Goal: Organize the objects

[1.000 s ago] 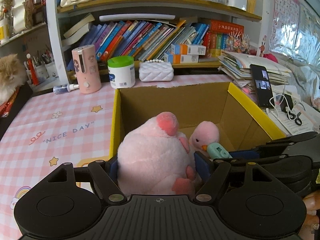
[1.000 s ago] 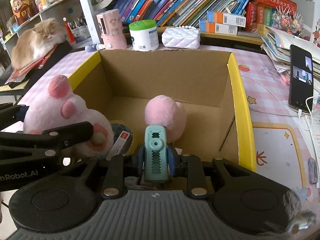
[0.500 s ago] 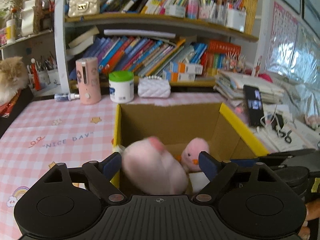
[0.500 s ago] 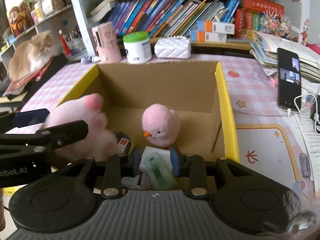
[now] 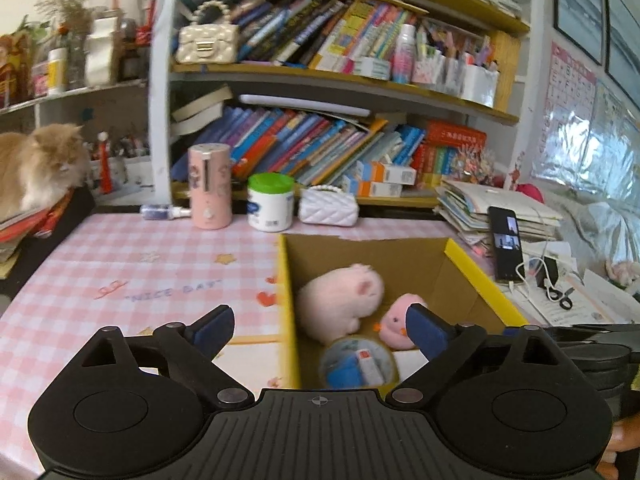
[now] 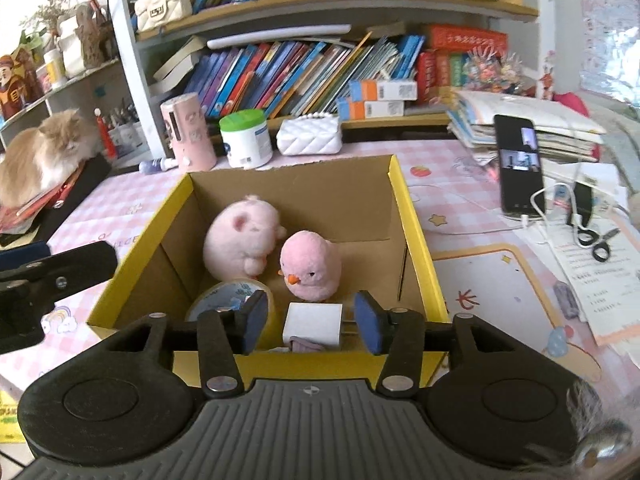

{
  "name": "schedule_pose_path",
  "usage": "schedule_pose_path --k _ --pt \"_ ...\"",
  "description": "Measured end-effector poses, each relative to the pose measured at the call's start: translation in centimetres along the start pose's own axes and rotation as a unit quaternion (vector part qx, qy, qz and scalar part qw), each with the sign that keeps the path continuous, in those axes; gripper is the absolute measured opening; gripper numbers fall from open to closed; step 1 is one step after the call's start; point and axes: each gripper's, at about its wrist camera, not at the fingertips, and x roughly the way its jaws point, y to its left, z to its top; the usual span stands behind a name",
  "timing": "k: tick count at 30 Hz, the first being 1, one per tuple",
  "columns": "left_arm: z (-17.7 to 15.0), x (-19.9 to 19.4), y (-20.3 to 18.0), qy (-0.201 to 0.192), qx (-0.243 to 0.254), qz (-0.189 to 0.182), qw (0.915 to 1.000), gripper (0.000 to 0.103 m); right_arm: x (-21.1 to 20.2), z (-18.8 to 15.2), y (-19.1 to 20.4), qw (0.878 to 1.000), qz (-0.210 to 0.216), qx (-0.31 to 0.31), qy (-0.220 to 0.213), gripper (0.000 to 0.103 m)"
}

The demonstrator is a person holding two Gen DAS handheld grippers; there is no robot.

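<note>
Both plush toys now lie loose in the box; a second ago the left tongs clamped the big one and the right tongs pinched a mint-green clip, no longer in sight.

Left wrist view: left tongs stand wide apart and are opening, nothing pressed between the blue pads. Beyond them, inside the yellow-rimmed brown cardboard box on the pink-checked counter, the large round pink plush pig lies on its side. Small pink plush chick with orange beak sits just beside it, partly behind the right-hand pad. Clear tape roll lies nearest the tongs, below the pig.

Right wrist view: right tongs are part-way apart and opening, gripping nothing. Small white cube-shaped box shows in the gap, lower down on the box floor, clear of the pads. Chick stands upright just beyond it, pig touching the chick's left side, tape roll at near left.
</note>
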Motion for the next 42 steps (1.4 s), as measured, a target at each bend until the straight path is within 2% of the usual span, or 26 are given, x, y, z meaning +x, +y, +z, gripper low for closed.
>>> schedule_pose_path --k 6,15,19,23,42 --pt "-1.8 -2.1 2.9 0.015 -0.010 0.020 0.9996 0.097 -2.5 -1.7 2.8 0.999 -0.030 0.009 -0.017 0.065" --pt "-4.7 -4.8 6.5 0.044 -0.018 0.053 0.9974 0.097 -4.5 -5.1 7.7 0.997 -0.075 0.012 -0.008 0.082" --pt "-5.8 -5.7 7.6 0.060 -0.011 0.072 0.9955 0.098 -5.2 -6.3 9.7 0.996 -0.085 0.007 -0.008 0.088" --pt "-6.9 -6.6 8.6 0.071 -0.011 0.076 0.9945 0.098 -6.1 -7.7 11.8 0.996 -0.083 -0.009 -0.006 0.100" --pt "-9.5 -9.7 11.3 0.092 0.011 0.086 0.9919 0.100 -8.1 -11.8 16.0 0.995 -0.093 -0.015 0.019 0.103"
